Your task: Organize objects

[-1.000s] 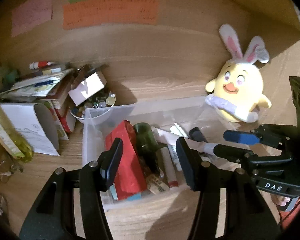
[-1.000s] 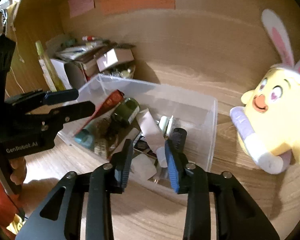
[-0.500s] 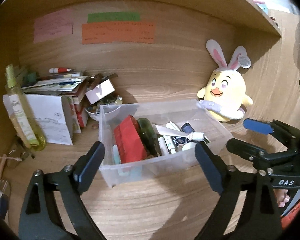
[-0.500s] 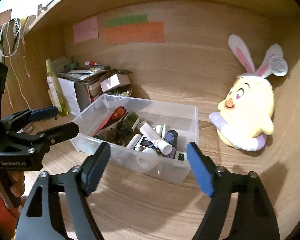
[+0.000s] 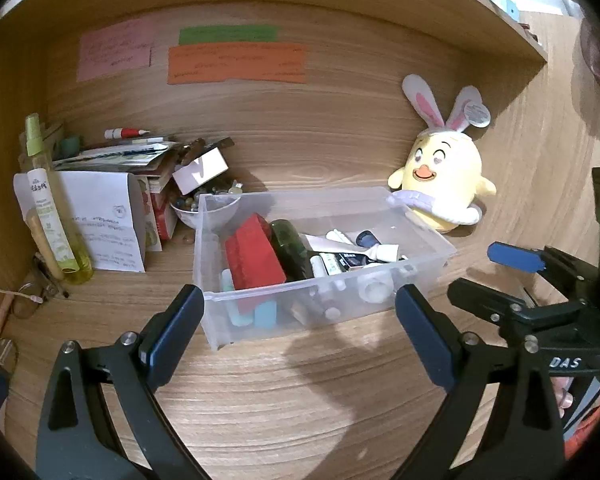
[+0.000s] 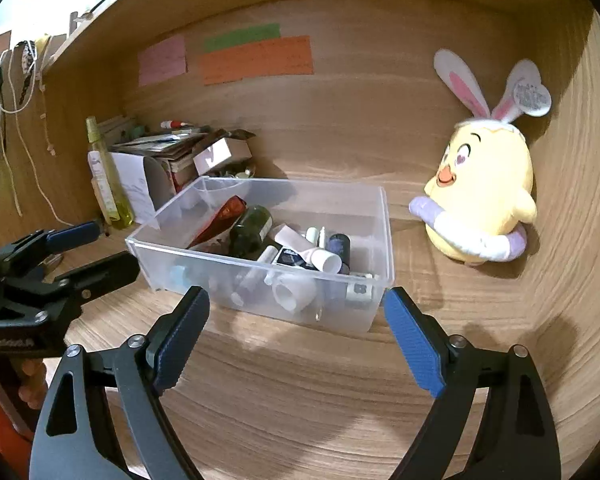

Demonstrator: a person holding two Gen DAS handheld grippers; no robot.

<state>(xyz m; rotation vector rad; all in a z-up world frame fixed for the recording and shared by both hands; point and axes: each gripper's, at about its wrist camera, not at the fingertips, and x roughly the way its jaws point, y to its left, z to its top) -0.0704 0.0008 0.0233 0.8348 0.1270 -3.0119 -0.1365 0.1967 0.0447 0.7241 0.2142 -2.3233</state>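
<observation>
A clear plastic bin (image 5: 201,240) (image 6: 386,232) sits on the wooden shelf. It holds a red box (image 5: 256,256), a dark green bottle (image 5: 290,248) (image 6: 250,230), a white tube (image 6: 308,248) and several small items. My left gripper (image 5: 296,296) hovers just in front of the bin's near wall, open wide, with nothing between its pads. My right gripper (image 6: 295,296) is also short of the bin; its jaws are opening and hold nothing. Each gripper shows at the side of the other's view: the right gripper (image 5: 496,276) and the left gripper (image 6: 96,250).
A yellow plush chick with bunny ears (image 5: 444,176) (image 6: 480,196) sits right of the bin. Left of the bin are stacked papers and boxes (image 5: 112,184), a bowl of beads (image 5: 196,206), a spray bottle (image 5: 50,208) and glasses (image 5: 32,296). Coloured notes (image 5: 236,64) hang on the back wall.
Both grippers drew back from over the bin to just in front of it, and their jaws went from narrow to wide apart. The bin stayed in place.
</observation>
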